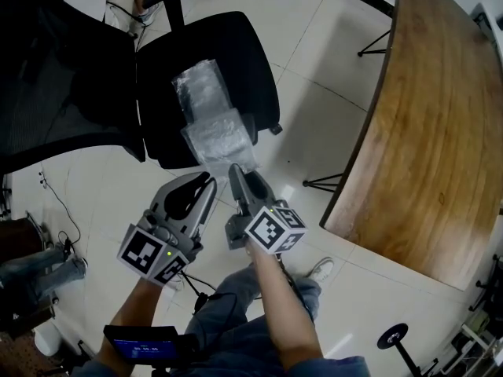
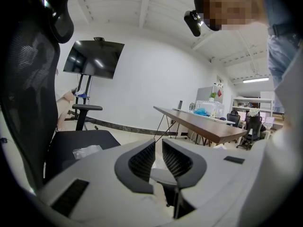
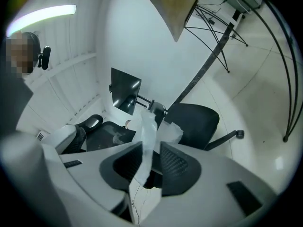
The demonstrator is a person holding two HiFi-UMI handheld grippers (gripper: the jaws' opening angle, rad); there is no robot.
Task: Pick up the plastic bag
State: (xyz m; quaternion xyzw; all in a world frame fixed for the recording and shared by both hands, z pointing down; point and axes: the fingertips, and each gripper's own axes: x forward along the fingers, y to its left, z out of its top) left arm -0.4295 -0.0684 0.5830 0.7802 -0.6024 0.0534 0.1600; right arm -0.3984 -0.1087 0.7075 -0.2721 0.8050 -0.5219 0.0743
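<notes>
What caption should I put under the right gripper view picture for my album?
A plastic bag stands between the open jaws of the right gripper, with a black office chair behind.

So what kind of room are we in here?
Probably an office or meeting room: a black office chair, a long wooden table, and a dark screen on a stand.
</notes>
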